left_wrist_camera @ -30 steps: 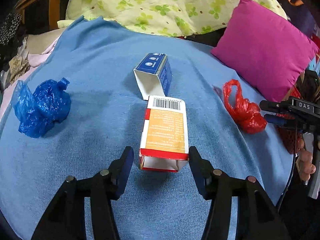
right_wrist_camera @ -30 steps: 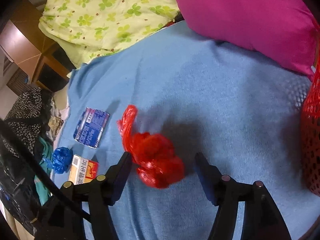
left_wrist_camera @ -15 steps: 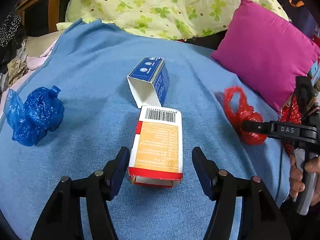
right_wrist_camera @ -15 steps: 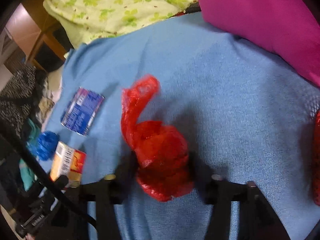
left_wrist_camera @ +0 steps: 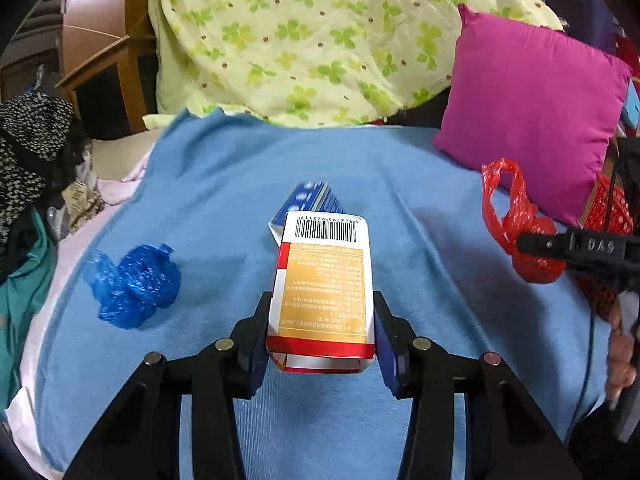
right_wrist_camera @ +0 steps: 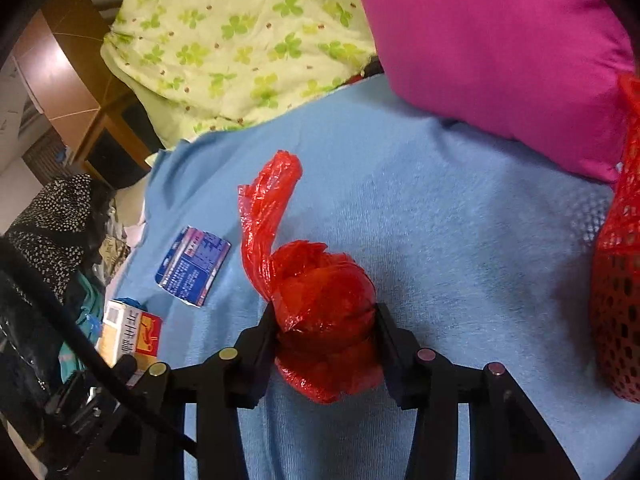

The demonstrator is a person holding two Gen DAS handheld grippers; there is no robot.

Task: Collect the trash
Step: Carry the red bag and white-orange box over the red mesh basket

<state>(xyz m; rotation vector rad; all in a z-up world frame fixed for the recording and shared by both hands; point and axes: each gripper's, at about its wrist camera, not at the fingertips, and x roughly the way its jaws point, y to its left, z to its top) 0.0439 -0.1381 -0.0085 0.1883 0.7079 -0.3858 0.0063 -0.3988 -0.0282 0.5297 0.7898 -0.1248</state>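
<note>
My left gripper (left_wrist_camera: 321,322) is shut on an orange and white carton (left_wrist_camera: 323,280) with a barcode, lifted off the blue blanket (left_wrist_camera: 248,184). My right gripper (right_wrist_camera: 324,330) is shut on a crumpled red plastic bag (right_wrist_camera: 316,300); the bag (left_wrist_camera: 516,224) and the right gripper's finger (left_wrist_camera: 576,246) also show at the right of the left wrist view. A blue and white box (left_wrist_camera: 316,198) lies on the blanket behind the carton and shows in the right wrist view (right_wrist_camera: 194,266). A crumpled blue plastic bag (left_wrist_camera: 132,284) lies at the left.
A magenta pillow (left_wrist_camera: 532,116) and a green clover-print quilt (left_wrist_camera: 312,40) lie at the back. A red mesh basket (right_wrist_camera: 618,280) stands at the right edge. Clothes (left_wrist_camera: 36,152) are piled at the left, beside wooden furniture (left_wrist_camera: 104,60).
Both grippers have closed: the left on the carton, the right on the red bag. Both have lifted their loads off the blanket.
</note>
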